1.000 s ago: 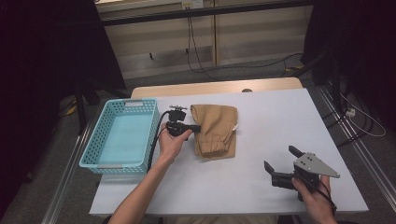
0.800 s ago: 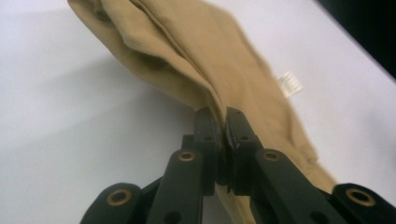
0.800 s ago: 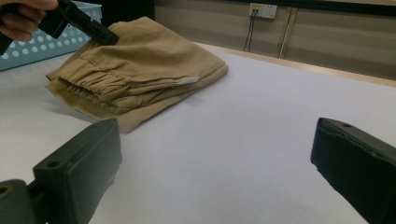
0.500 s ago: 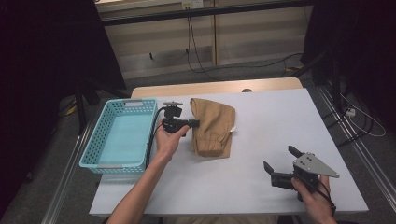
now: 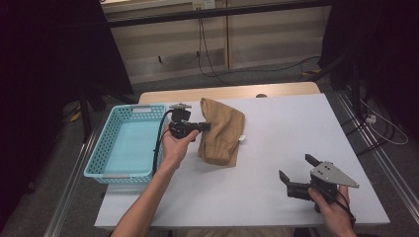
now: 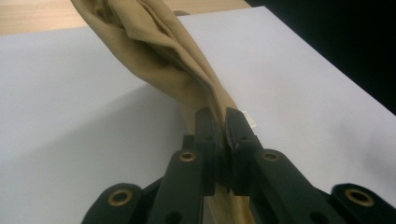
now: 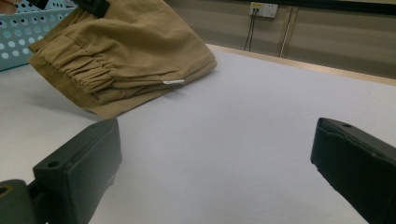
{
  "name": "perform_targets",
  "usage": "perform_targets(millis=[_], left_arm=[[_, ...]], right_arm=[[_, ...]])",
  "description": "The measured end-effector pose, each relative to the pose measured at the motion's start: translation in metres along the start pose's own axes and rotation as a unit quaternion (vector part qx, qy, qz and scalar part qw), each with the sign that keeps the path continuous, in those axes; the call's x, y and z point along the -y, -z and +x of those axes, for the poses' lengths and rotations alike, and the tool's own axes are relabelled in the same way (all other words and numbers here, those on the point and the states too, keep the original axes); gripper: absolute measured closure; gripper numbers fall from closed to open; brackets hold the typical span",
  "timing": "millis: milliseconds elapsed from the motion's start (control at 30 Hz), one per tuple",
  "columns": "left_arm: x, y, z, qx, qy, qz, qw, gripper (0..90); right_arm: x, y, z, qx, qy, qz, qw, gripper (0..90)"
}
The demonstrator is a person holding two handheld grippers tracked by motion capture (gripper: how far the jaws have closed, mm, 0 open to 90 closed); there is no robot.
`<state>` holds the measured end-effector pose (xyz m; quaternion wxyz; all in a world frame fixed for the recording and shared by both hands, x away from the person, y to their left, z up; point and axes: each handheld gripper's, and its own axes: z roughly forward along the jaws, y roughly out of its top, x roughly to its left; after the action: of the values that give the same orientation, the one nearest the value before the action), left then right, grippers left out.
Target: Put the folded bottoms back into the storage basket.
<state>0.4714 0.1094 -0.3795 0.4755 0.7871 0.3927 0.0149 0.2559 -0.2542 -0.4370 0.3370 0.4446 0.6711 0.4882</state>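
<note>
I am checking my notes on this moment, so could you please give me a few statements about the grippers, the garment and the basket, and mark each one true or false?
1. The left gripper is shut on the tan garment. True.
2. The right gripper is pinching the garment. False: its jaws stand wide apart over the bare white table, away from the garment.
3. The turquoise basket holds the garment. False: the garment is beside it, partly lifted off the table.
4. The basket stands on the left side of the table. True.
5. A small white tag shows at the garment's edge. True.
</note>
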Motion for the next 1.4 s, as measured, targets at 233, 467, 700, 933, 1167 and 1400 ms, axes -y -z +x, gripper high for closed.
perform_targets(millis=[233,467,700,933,1167,1400], left_arm=[[-0.004,0.003,-0.005,0.002,-0.009,0.002,1.0000,85.7],[-0.007,0.009,-0.007,0.001,-0.014,-0.002,0.9999,85.8],[-0.012,0.014,-0.015,0.005,-0.023,-0.002,0.9997,85.8],[-0.016,0.019,-0.026,0.001,-0.046,-0.005,0.9989,85.9],[-0.019,0.023,-0.028,0.003,-0.057,-0.004,0.9983,85.9],[-0.022,0.032,-0.028,-0.001,-0.061,-0.009,0.9981,85.9]], right_arm=[[0.000,0.001,0.000,0.001,-0.001,-0.001,1.0000,1.6],[0.000,0.001,0.000,0.001,-0.001,-0.001,1.0000,1.7],[0.000,0.001,0.000,0.000,-0.001,-0.001,1.0000,1.7],[0.000,0.001,0.000,0.000,0.000,-0.001,1.0000,1.7],[0.000,0.001,0.000,0.000,-0.001,-0.001,1.0000,1.7],[0.000,0.001,0.000,0.000,0.000,-0.001,1.0000,1.7]])
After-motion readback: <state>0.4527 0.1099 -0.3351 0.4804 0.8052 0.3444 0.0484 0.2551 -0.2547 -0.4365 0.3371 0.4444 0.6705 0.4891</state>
